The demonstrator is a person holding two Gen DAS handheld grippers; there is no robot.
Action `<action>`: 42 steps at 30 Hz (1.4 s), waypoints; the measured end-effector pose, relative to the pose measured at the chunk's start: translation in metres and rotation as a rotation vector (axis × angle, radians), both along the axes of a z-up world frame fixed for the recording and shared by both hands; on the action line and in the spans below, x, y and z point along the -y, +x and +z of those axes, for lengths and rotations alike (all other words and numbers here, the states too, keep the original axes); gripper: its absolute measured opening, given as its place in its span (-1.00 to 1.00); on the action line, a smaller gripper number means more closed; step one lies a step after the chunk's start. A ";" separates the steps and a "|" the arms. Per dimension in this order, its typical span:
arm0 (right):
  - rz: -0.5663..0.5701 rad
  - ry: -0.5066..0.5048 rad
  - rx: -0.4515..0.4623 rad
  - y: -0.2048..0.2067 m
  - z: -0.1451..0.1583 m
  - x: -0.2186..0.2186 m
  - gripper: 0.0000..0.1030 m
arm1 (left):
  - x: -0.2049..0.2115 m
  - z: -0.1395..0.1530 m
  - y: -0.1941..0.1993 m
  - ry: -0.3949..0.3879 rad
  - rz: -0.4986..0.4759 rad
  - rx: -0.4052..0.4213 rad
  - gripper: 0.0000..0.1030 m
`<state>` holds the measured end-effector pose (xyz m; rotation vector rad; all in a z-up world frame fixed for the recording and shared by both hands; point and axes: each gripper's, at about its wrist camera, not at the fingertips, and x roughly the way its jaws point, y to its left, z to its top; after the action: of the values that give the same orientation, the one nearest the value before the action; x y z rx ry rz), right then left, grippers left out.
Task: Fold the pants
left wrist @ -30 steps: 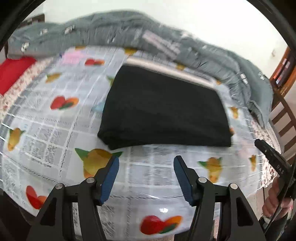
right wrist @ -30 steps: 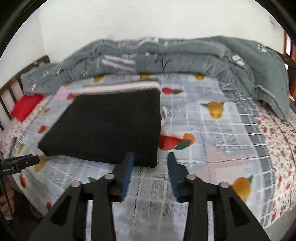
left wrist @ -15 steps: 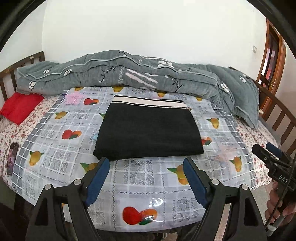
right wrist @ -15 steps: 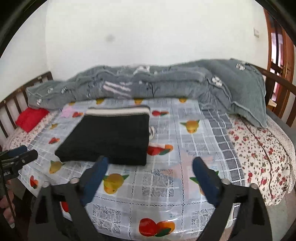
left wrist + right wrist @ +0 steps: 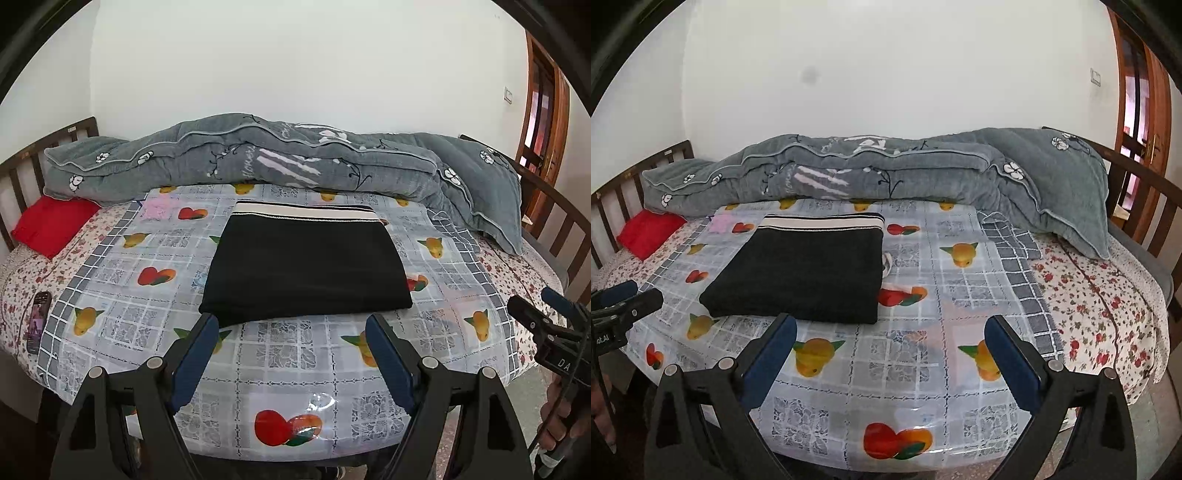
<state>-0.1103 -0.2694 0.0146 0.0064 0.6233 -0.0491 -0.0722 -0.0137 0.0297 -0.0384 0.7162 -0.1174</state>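
Both grippers have drawn back from the bed since a second ago, when they hung close over the near edge of the pants. Nearest now, the left gripper [image 5: 288,332] and the right gripper [image 5: 888,334] stand with jaws wide apart, holding nothing, above the near part of the fruit-print cover [image 5: 280,354]. That retreat suggests the folding is done. Beyond them the black pants [image 5: 306,267] lie as a flat, tidy rectangle mid-bed, striped waistband [image 5: 306,212] at the far edge. Farther still, a grey quilt [image 5: 258,162] is heaped along the wall.
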 end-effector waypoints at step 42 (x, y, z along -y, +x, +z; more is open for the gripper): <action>-0.005 -0.005 -0.004 -0.006 -0.006 -0.002 0.94 | 0.003 -0.005 -0.005 0.015 0.016 -0.012 0.57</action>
<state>-0.1161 -0.2674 0.0084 0.0033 0.6276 -0.0554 -0.0771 -0.0164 0.0243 -0.0308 0.7287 -0.0970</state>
